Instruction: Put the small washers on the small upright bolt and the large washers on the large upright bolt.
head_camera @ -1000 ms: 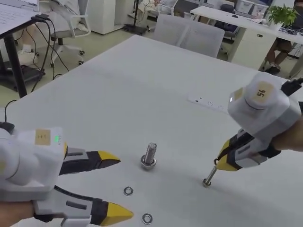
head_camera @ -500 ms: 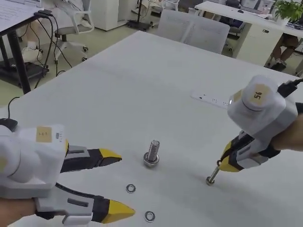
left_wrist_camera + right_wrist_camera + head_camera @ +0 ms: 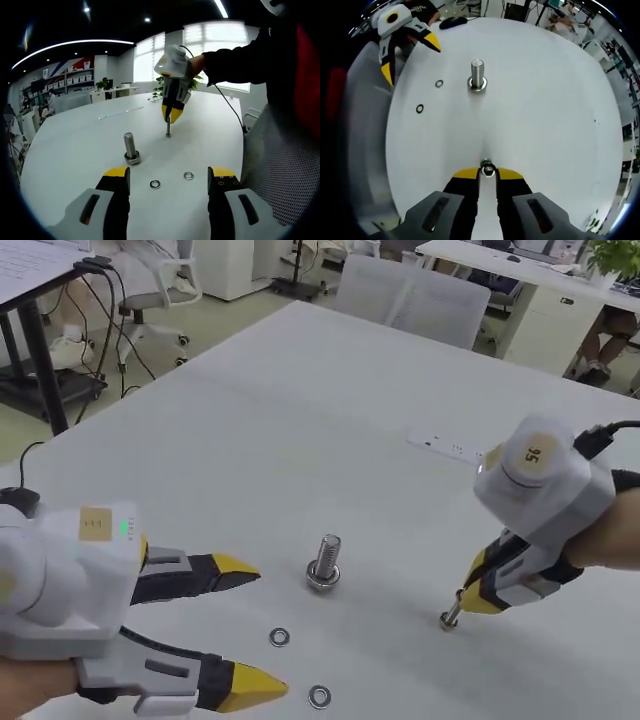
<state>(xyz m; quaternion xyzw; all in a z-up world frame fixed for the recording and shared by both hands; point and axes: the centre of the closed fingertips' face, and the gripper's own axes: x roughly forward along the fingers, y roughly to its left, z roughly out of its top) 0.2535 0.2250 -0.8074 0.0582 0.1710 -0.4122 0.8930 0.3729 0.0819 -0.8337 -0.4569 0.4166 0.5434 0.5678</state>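
Observation:
The large bolt stands upright mid-table with a washer around its base. Two loose washers lie in front of it, one closer to the bolt and one nearer the table edge. My left gripper is open, its jaws spread on either side of the nearer washers. My right gripper is shut on the small bolt, whose head rests on the table, slightly tilted.
A white power strip lies on the table's far right. Grey chairs stand beyond the far edge, a black desk with cables to the left. A wide bare stretch of white table lies behind the bolts.
The head view has shifted a little. My right gripper has sunk slightly toward the table, still holding the small bolt. The left gripper and washers have not moved.

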